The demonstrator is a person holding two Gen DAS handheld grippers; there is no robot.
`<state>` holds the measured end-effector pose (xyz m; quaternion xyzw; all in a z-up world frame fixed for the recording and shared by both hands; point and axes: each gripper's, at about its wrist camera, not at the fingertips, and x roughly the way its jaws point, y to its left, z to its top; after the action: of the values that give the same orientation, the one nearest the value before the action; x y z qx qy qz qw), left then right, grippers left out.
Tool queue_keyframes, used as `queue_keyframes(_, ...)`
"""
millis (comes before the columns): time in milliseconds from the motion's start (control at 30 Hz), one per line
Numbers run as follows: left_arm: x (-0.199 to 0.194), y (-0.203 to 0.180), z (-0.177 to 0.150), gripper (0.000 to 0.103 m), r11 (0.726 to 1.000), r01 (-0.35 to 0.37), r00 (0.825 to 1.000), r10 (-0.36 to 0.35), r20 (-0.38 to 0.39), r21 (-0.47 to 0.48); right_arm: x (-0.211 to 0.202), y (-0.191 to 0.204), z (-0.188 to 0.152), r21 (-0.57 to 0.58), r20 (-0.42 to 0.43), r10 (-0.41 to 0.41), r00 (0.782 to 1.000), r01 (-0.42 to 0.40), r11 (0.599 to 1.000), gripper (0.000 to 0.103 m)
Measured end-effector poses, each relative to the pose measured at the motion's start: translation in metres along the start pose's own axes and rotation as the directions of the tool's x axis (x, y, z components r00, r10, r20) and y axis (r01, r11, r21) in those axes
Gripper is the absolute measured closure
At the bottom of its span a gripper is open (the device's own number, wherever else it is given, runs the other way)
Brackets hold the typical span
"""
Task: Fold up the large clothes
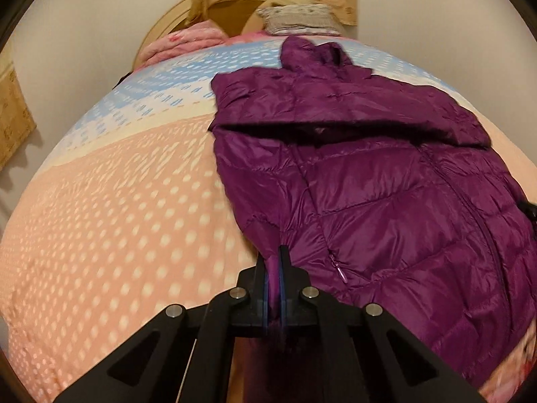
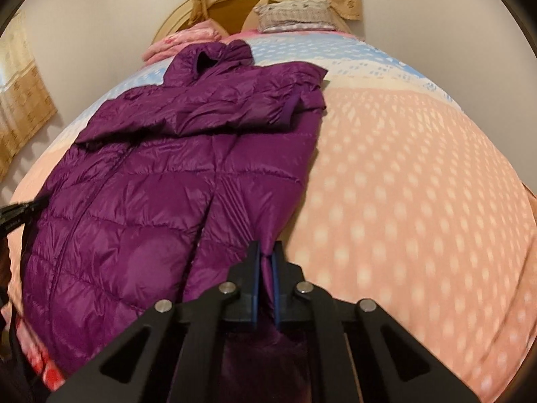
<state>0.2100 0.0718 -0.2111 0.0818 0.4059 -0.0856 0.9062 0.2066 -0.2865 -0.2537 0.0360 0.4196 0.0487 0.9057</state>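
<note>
A purple quilted down jacket (image 1: 386, 174) lies front up on the bed, collar toward the headboard, both sleeves folded across its chest. My left gripper (image 1: 276, 252) is shut on the jacket's near left hem corner, purple fabric pinched between its blue pads. In the right wrist view the same jacket (image 2: 141, 201) fills the left half. My right gripper (image 2: 265, 247) is shut on its near right hem corner, cloth bunched between the pads. The tip of the left gripper (image 2: 23, 211) shows at that view's left edge.
The bed's cover (image 1: 117, 218) is peach with pale dots near me and blue farther off. A pink folded blanket (image 1: 188, 42) and a patterned pillow (image 1: 302, 20) lie by the wooden headboard (image 1: 167, 23). Beige curtains (image 2: 23, 100) hang on the left wall.
</note>
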Motion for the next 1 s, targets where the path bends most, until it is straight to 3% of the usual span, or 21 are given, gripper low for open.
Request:
queue_keyframes(133,-0.009,0.011,0.006,0.091,0.999,-0.026,1.0,0.026,-0.006,-0.024,-0.006,-0.009,0.007,0.007,-0.002,0.016,1.0,-0.016,1.0,0.085)
queue_keyframes(200,-0.023,0.025,0.014,0.087,0.993,-0.098,0.994,0.101,0.052,-0.058,-0.014,-0.017,0.021,0.027,0.033,0.004,0.999,-0.005,1.0,0.059)
queue_keyframes(233,-0.03,0.034,0.022,0.082,0.986,-0.14,0.985,0.148,0.093,-0.085,-0.02,-0.022,0.031,0.043,0.069,-0.007,0.998,0.004,0.999,0.04)
queue_keyframes(267,-0.037,0.04,0.031,0.062,0.979,-0.167,0.975,0.181,0.128,-0.113,-0.025,-0.023,0.038,0.055,0.095,-0.014,0.995,0.009,0.998,0.033)
queue_keyframes(300,-0.04,0.048,0.045,0.044,0.973,-0.181,0.966,0.203,0.163,-0.14,-0.027,-0.027,0.049,0.063,0.11,-0.015,0.994,0.008,0.998,0.033)
queue_keyframes(333,-0.037,0.053,0.057,0.008,0.97,-0.188,0.961,0.214,0.172,-0.154,-0.025,-0.03,0.065,0.064,0.111,-0.002,0.994,-0.006,0.998,0.033)
queue_keyframes(367,-0.031,0.057,0.071,0.005,0.973,-0.168,0.961,0.198,0.195,-0.16,-0.024,-0.031,0.076,0.063,0.115,0.011,0.993,-0.018,0.998,0.033)
queue_keyframes(433,-0.013,0.056,0.102,0.005,0.975,-0.173,0.959,0.199,0.2,-0.142,-0.011,-0.035,0.112,0.061,0.125,0.021,0.992,-0.029,0.998,0.029)
queue_keyframes(567,0.026,0.049,0.162,0.005,0.984,-0.114,0.977,0.137,0.163,-0.14,0.017,-0.038,0.166,0.077,0.135,0.039,0.99,-0.05,0.996,0.026)
queue_keyframes(600,0.04,0.047,0.185,0.005,0.988,-0.07,0.983,0.092,0.16,-0.14,0.027,-0.038,0.181,0.086,0.125,0.053,0.991,-0.065,0.994,0.026)
queue_keyframes(733,0.077,0.019,0.242,0.005,0.993,-0.022,0.991,0.037,0.129,-0.116,0.07,-0.033,0.235,0.116,0.103,0.075,0.992,-0.086,0.989,0.021)
queue_keyframes(800,0.099,0.005,0.268,0.005,0.995,-0.055,0.991,0.065,0.117,-0.088,0.092,-0.029,0.26,0.127,0.099,0.097,0.99,-0.11,0.986,0.021)
queue_keyframes(1000,0.173,-0.014,0.339,0.005,0.993,-0.018,0.997,0.027,0.077,-0.114,0.153,-0.013,0.317,0.106,0.05,0.134,0.99,-0.139,0.985,0.02)
